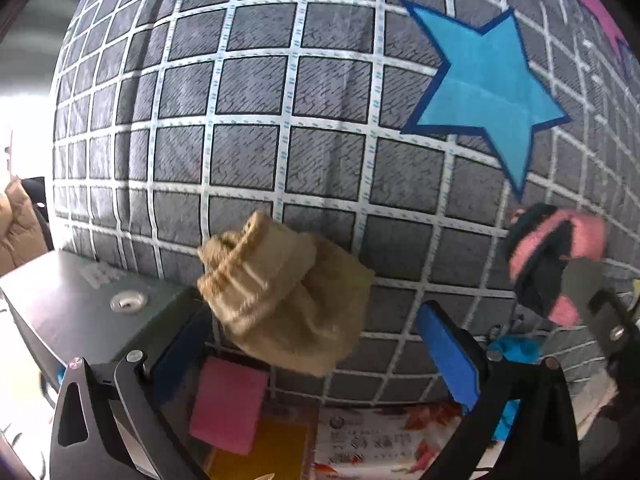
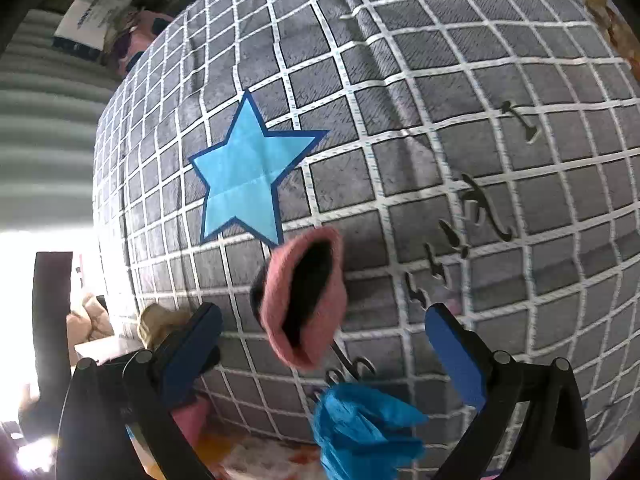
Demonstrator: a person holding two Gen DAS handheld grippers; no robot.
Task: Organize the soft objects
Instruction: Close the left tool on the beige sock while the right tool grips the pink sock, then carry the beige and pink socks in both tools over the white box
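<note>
Grid-print bedding [image 1: 256, 92] w/ blue star fills the bkgd. Tan sock bundle [image 1: 288, 300] is seen mid-air before the left hand-held gripper [image 1: 316, 340], spread wide; pink-black bundle [image 2: 304, 300] likewise before the right hand-held gripper [image 2: 320, 344], wide too. Landing spots should be checked, probably, then re-grips made centrally.

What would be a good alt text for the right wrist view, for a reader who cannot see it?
A pink and black sock is in mid-air between the open blue fingers of the right gripper, in front of a grey checked bedsheet with a blue star. A crumpled blue item lies below it.
</note>
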